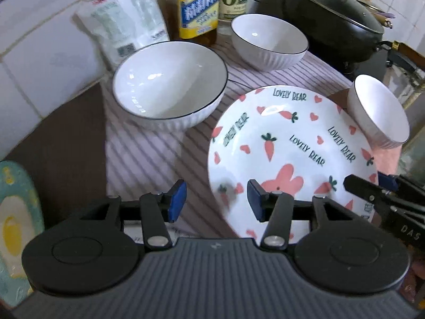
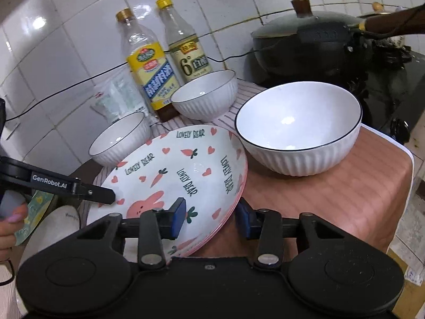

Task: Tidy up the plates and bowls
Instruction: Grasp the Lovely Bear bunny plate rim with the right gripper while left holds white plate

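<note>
A white plate (image 1: 279, 143) printed with pink carrots, hearts and "LOVELY BEAR" lies on the striped cloth (image 1: 143, 159); it looks stacked on another plate (image 2: 186, 164). Three white ribbed bowls with dark rims stand around it: one at the left (image 1: 167, 85), one at the back (image 1: 268, 40), one at the right (image 1: 377, 111). My left gripper (image 1: 216, 202) is open, its jaws straddling the plate's near left rim. My right gripper (image 2: 209, 218) is open, straddling the plate's near right rim, with the largest-looking bowl (image 2: 297, 127) just beyond.
Two sauce bottles (image 2: 151, 79) and a plastic bag (image 1: 122, 16) stand against the tiled wall. A lidded black wok (image 2: 313, 42) sits on the stove at the right. A pink cloth (image 2: 345, 199) covers the counter's right end.
</note>
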`<action>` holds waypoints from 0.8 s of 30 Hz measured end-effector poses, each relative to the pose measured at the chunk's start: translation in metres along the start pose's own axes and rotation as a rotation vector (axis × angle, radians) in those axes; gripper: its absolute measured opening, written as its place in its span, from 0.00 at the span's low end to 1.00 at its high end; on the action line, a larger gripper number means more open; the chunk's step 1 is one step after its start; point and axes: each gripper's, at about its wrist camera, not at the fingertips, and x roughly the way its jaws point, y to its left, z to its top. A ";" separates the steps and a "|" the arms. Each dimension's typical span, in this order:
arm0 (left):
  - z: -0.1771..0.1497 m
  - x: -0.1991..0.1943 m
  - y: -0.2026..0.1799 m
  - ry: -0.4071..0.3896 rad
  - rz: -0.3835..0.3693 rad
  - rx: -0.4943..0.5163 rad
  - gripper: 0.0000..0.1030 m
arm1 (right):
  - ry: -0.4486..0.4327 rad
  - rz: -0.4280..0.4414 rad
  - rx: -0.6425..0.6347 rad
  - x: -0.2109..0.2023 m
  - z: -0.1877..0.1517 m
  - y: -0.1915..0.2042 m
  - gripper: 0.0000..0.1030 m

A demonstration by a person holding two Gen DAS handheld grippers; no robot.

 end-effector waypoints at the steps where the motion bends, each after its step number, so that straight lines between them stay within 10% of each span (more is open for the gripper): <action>1: 0.003 0.003 0.002 0.006 -0.011 -0.006 0.47 | -0.001 -0.007 0.009 0.001 0.000 0.000 0.40; 5: 0.011 0.019 0.008 0.072 -0.096 -0.021 0.27 | 0.024 -0.043 0.009 0.007 0.000 0.000 0.27; 24: 0.013 0.023 0.010 0.081 -0.087 -0.136 0.27 | 0.104 -0.056 0.123 0.015 0.015 -0.008 0.21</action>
